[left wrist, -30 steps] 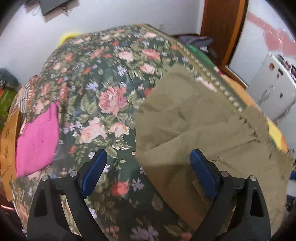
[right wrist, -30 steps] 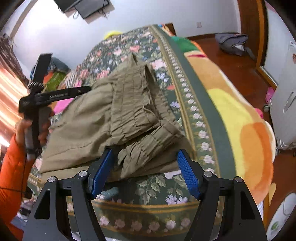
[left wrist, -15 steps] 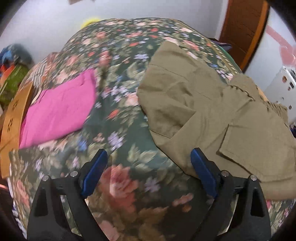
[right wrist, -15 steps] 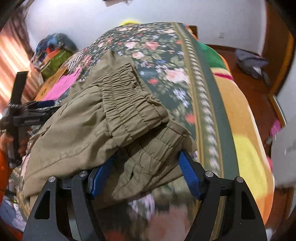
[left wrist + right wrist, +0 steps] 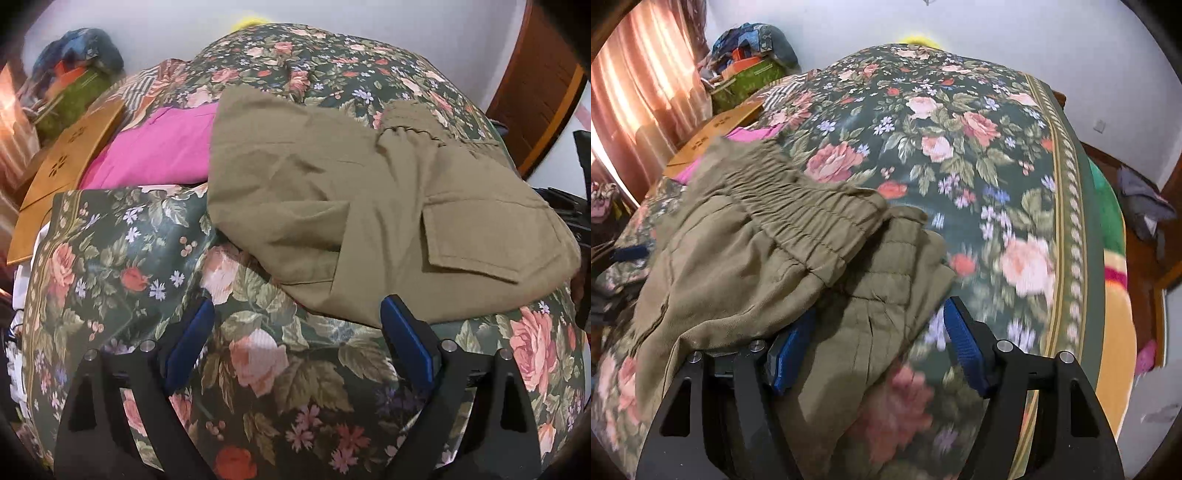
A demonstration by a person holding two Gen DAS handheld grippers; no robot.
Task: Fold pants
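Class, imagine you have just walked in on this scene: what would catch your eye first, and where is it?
The floral bedspread fills both views. On it lies a crumpled pair of olive pants, its gathered waistband toward the right gripper. Behind the pants, by the bed's edge, lies a bright pink cloth.

No readable text, label or number anywhere.

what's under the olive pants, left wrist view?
The olive pants lie on the floral bedspread and overlap an edge of the pink garment. Anything else beneath them is covered.
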